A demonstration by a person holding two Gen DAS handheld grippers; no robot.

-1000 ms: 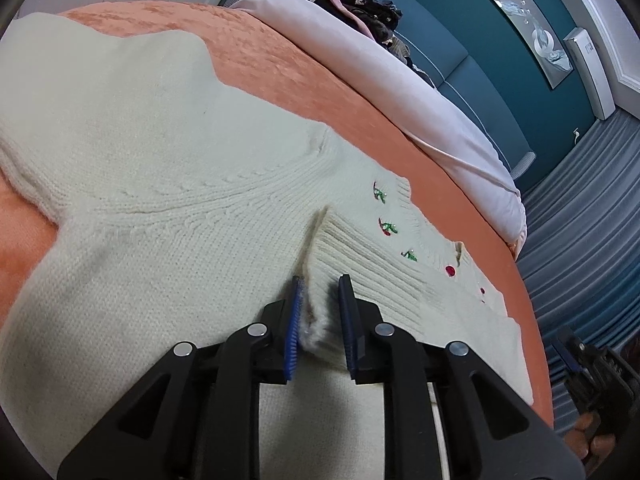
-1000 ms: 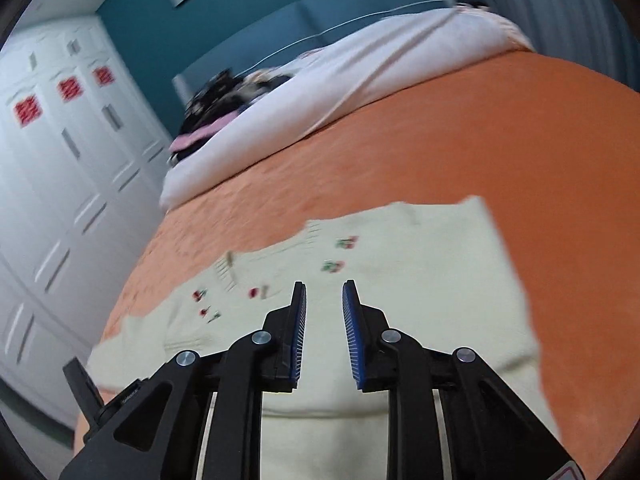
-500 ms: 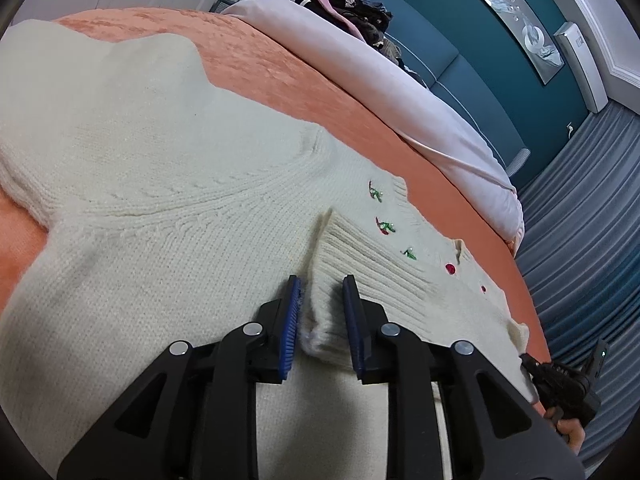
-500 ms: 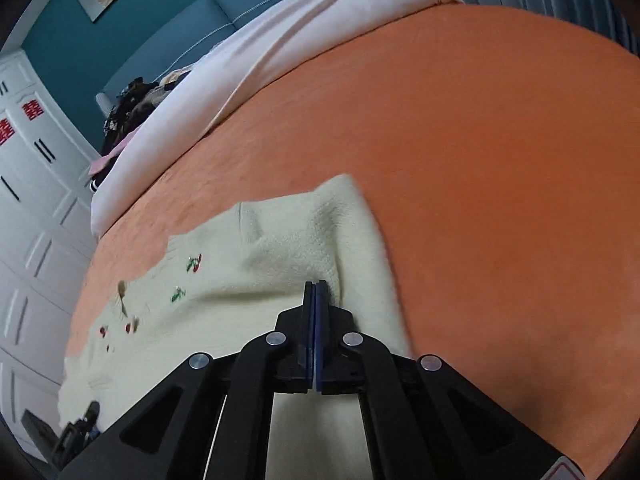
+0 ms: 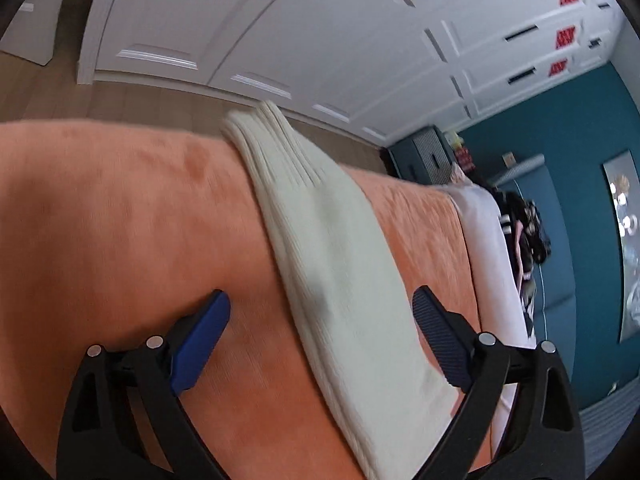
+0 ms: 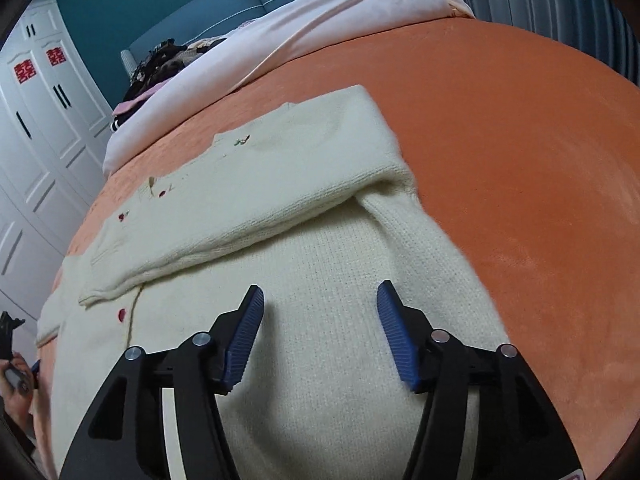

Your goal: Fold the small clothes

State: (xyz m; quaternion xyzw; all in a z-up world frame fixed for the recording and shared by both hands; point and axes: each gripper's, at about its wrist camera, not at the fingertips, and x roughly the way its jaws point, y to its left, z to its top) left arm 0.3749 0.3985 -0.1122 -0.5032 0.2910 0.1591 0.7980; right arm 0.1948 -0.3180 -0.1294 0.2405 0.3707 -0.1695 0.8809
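A cream knit cardigan (image 6: 312, 208) with small red buttons and embroidered flowers lies on the orange bed cover (image 6: 520, 152). One sleeve is folded across its body. My right gripper (image 6: 320, 332) is open and empty, just above the cardigan's lower part. In the left wrist view, a long cream sleeve (image 5: 340, 280) with a ribbed cuff stretches across the cover (image 5: 120, 240). My left gripper (image 5: 320, 332) is open wide and empty, its fingers standing either side of the sleeve.
A white duvet (image 6: 304, 28) and dark clothes (image 6: 160, 64) lie at the head of the bed. White wardrobe doors (image 5: 320, 32) and wood floor lie beyond the bed's edge. A hand with the other gripper (image 6: 12, 360) shows at far left.
Both grippers have opened and let go of the cardigan. The right one was shut on its edge half a second ago. The left one released the cuff and swung to face the wardrobe side.
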